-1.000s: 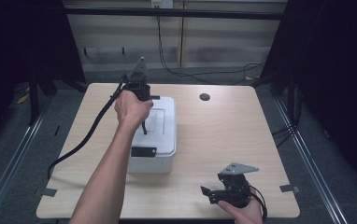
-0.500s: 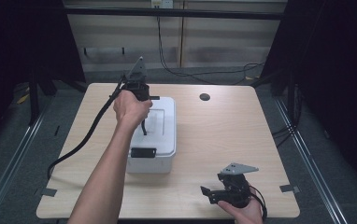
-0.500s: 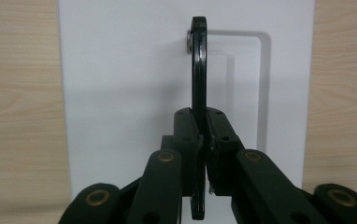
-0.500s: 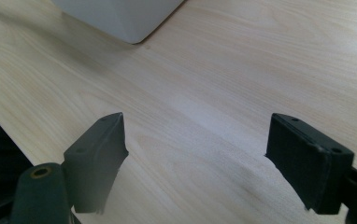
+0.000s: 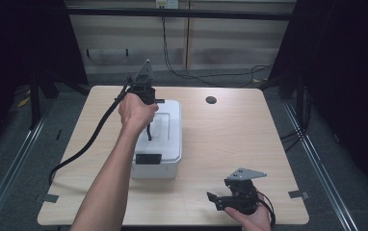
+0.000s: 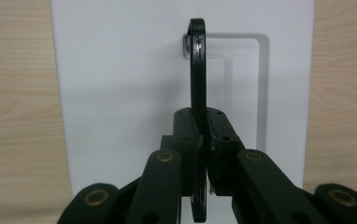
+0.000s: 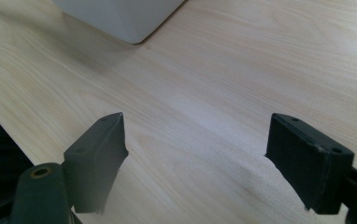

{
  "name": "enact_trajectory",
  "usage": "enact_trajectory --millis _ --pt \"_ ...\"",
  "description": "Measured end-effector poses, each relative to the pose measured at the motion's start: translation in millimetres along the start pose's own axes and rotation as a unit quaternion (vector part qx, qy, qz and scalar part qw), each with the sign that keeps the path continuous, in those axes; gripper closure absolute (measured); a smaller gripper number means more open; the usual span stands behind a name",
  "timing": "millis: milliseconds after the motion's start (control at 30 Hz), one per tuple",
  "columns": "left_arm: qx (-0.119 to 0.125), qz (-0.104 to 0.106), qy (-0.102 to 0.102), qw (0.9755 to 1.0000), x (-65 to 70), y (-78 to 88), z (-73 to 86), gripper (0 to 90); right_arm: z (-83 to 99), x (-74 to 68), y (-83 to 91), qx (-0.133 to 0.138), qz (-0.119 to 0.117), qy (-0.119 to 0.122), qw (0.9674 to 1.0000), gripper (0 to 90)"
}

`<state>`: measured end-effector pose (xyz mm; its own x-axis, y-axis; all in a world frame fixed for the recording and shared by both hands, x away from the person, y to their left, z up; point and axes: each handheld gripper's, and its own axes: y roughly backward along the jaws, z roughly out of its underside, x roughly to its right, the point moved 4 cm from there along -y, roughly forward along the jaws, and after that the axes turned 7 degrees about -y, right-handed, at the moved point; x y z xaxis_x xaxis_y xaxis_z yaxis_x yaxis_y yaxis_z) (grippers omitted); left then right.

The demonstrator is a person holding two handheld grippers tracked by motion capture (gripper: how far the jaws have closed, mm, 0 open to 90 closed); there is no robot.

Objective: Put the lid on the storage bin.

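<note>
Table (image 5: 230, 144): a light wood top with rounded corners is seen, its grain also shown in the right gripper view (image 7: 242, 84).
Round hole (image 5: 211, 100): a small dark grommet is set in the table, near its far edge, right of centre.
Tape patches (image 5: 297, 194): grey pieces are stuck at the table's near right edge and its near left corner (image 5: 50, 198).
Floor rails (image 5: 13, 163): metal tracks are laid on the grey floor along the table's left and right (image 5: 317, 163) sides.
Wall cables (image 5: 206, 79): dark cords are hung and looped beyond the table's far edge.
Wall panel (image 5: 124, 43): pale boards are mounted behind the table.
</note>
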<state>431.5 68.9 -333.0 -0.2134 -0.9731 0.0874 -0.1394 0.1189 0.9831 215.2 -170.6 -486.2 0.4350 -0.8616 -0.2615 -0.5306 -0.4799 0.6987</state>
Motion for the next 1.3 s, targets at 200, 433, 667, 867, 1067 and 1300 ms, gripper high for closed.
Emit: enact_trajectory --millis 200,433,667,867,1067,1300 --pt "0.001 0.004 -0.016 0.9999 1.3 -1.2 -0.3 82.4 0.3 0.3 0.2 -0.003 0.001 0.001 1.0 19.2" --pt "-0.002 0.009 -0.023 0.9997 -0.5 -4.9 0.3 79.0 0.1 0.3 -0.2 -0.002 0.001 0.0 1.0 19.2" --pt "-0.003 0.008 -0.027 0.9996 -13.3 -6.8 1.3 71.1 0.1 0.1 -0.7 -0.003 0.0 0.001 1.0 19.2" --pt "0.013 0.007 -0.039 0.9991 -15.5 -0.6 0.9 59.9 0.1 -0.4 -1.4 -0.004 0.0 0.001 1.0 19.2" --pt "0.026 0.008 -0.066 0.9975 -18.6 4.3 0.6 46.4 0.0 0.1 -1.5 -0.002 -0.001 0.001 1.0 19.2" --pt "0.041 0.015 -0.093 0.9947 -27.1 12.5 1.7 32.2 -0.1 -0.1 -1.6 -0.003 0.001 0.0 1.0 19.2"
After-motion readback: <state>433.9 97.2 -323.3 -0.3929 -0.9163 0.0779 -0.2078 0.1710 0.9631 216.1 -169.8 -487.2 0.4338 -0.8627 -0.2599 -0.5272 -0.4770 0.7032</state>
